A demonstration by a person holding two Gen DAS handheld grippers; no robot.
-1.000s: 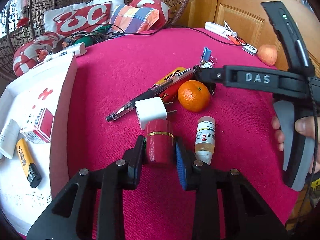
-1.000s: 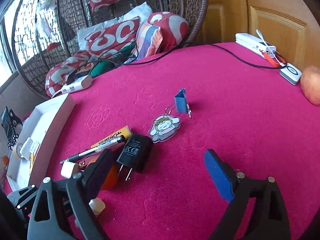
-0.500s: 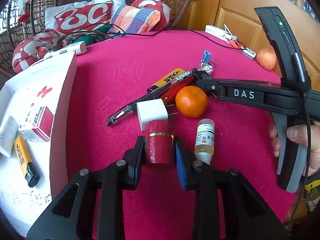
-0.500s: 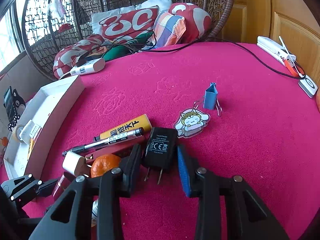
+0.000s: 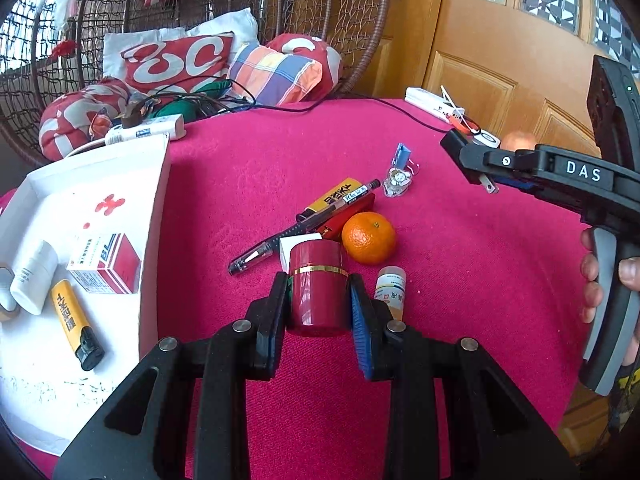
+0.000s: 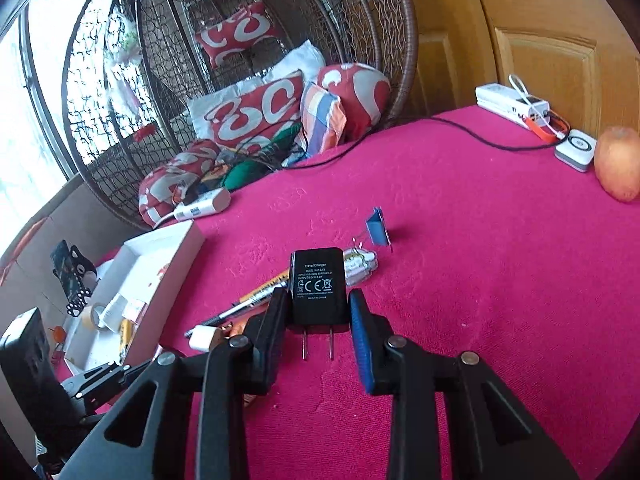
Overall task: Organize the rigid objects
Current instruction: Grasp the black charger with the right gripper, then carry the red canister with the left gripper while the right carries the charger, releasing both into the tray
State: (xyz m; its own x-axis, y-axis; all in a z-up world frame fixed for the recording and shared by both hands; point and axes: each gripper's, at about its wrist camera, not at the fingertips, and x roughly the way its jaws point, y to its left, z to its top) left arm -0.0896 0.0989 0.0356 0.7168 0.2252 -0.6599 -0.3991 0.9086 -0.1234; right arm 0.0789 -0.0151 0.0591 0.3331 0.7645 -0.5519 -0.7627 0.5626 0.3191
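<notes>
In the left wrist view, a white box (image 5: 154, 216) is sitting along the left edge of the frame on the pink tablecloth (image 5: 460, 280), holding a white bottle (image 5: 34, 276), a red-and-white carton (image 5: 106, 264) and a yellow lighter (image 5: 76, 326). At lower centre the left gripper (image 5: 319, 306) is clamping a dark red cylinder (image 5: 316, 288) with a gold band, the jaws narrowly parted and pressing its sides. Just beyond it a pen (image 5: 304, 222), a tangerine (image 5: 369, 237) and a small vial (image 5: 391, 286) are lying close together. At the right edge a hand (image 5: 604, 284) is holding the other tool. In the right wrist view, the right gripper (image 6: 318, 320) is closing its jaws on a black charger (image 6: 317, 288) at centre frame, prongs pointing toward the camera, with a blue binder clip (image 6: 378, 232) lying beyond it and an apple (image 6: 618, 168) resting far right.
</notes>
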